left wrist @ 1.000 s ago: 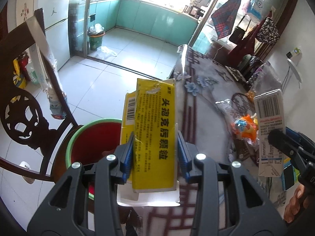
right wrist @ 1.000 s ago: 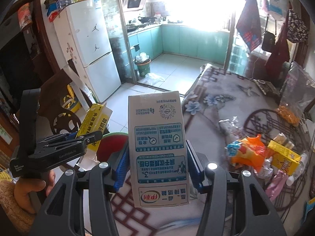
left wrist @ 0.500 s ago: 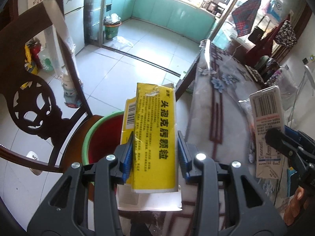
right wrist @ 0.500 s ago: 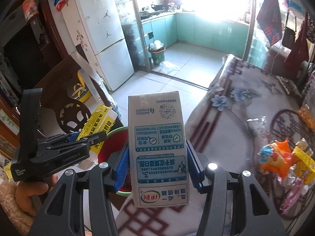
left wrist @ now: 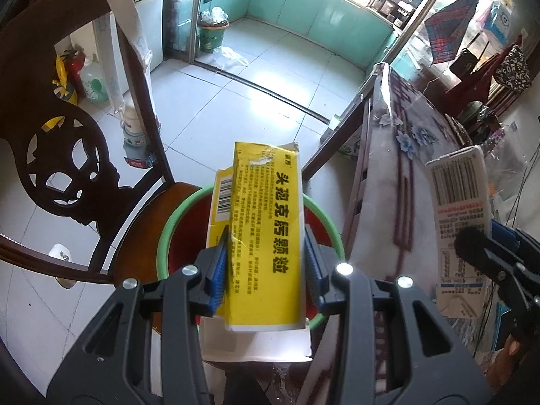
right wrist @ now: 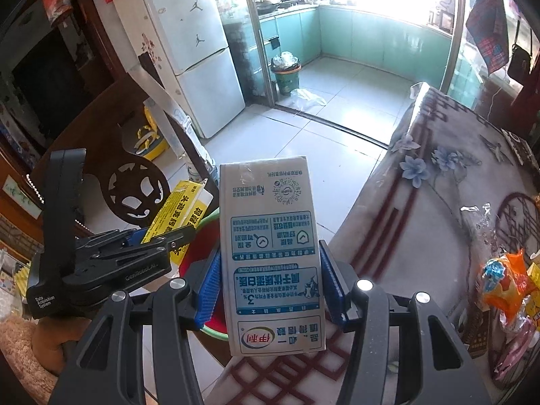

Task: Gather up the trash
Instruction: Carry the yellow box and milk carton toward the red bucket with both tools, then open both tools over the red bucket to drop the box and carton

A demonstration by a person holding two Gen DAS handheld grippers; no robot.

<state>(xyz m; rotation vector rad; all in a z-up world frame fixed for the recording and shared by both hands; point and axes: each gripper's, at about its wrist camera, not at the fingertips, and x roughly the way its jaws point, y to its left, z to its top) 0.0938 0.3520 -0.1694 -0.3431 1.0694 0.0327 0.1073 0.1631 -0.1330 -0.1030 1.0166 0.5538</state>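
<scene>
1. Yellow cardboard fills the middle of the left wrist view: the left gripper [left wrist: 266, 260] has its blue pads clenched on a torn yellow box [left wrist: 266, 233] printed with black characters. The box hangs over a red bin with a green rim [left wrist: 175, 216] that stands on the seat of a dark wooden chair [left wrist: 67, 155]. At the right edge the right gripper [left wrist: 486, 253] holds a white milk carton [left wrist: 455, 202] beside the table [left wrist: 398, 175] with its flowered cloth.

2. Seen from the right wrist, the right gripper [right wrist: 270, 290] is clamped on the white milk carton [right wrist: 270, 253], held upright above the table [right wrist: 422, 209] edge, with the red bin [right wrist: 189, 263] partly hidden behind it. To the left, a hand [right wrist: 50, 334] holds the left gripper [right wrist: 175, 236], clenched on the yellow box [right wrist: 175, 212]. Snack wrappers [right wrist: 506, 287] lie on the table at right.
</scene>
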